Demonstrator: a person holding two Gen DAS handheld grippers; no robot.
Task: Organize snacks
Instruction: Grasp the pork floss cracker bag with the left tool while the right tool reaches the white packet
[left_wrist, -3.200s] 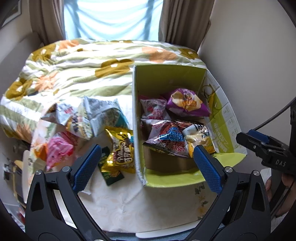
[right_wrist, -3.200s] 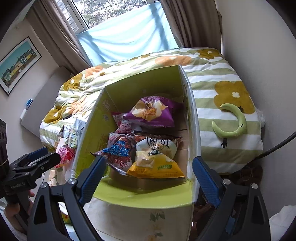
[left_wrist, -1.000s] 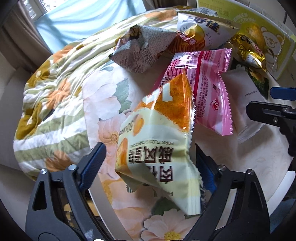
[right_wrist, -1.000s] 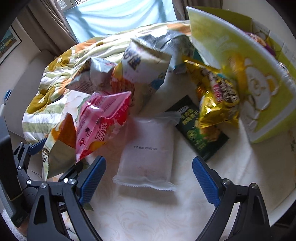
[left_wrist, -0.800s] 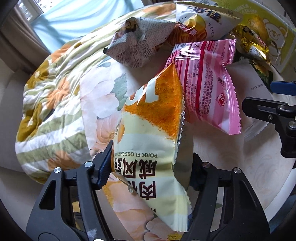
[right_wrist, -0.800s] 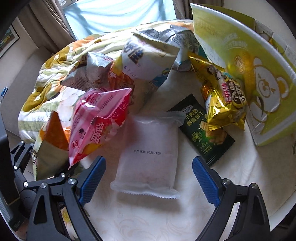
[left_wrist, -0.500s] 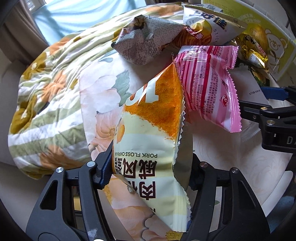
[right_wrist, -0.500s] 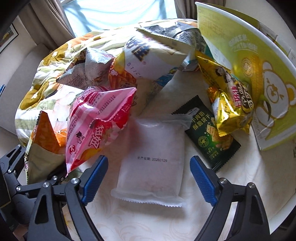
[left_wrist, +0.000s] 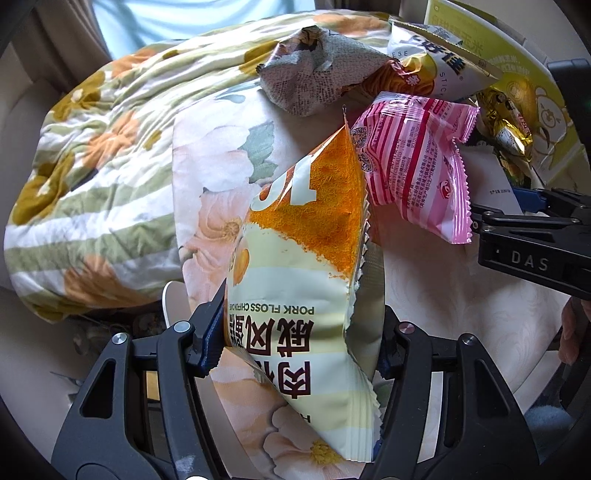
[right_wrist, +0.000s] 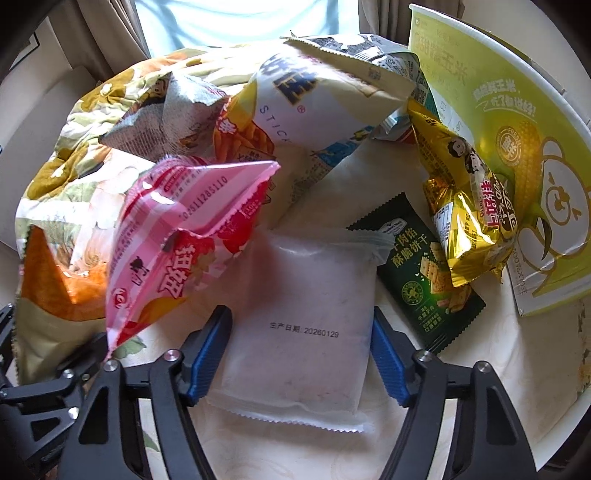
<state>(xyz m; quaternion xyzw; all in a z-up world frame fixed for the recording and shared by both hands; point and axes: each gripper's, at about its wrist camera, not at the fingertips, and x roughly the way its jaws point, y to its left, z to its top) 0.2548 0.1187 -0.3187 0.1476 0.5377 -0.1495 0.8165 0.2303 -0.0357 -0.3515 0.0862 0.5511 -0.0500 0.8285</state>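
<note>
Since earlier, left gripper (left_wrist: 299, 332) pinches upright pork-floss bag (left_wrist: 295, 266); right gripper (right_wrist: 299, 354) closing around white packet (right_wrist: 303, 325).

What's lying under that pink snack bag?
The pink bag leans over one corner of a frosted white packet lying on the floral tablecloth. Whatever else sits beneath it is covered.

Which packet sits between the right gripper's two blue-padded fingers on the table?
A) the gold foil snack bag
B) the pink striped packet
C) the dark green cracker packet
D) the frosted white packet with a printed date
D: in the right wrist view the frosted white packet lies flat between the right gripper fingers, whose jaws are closing on it; the gold foil snack bag and the dark green cracker packet lie off to the side.
</note>
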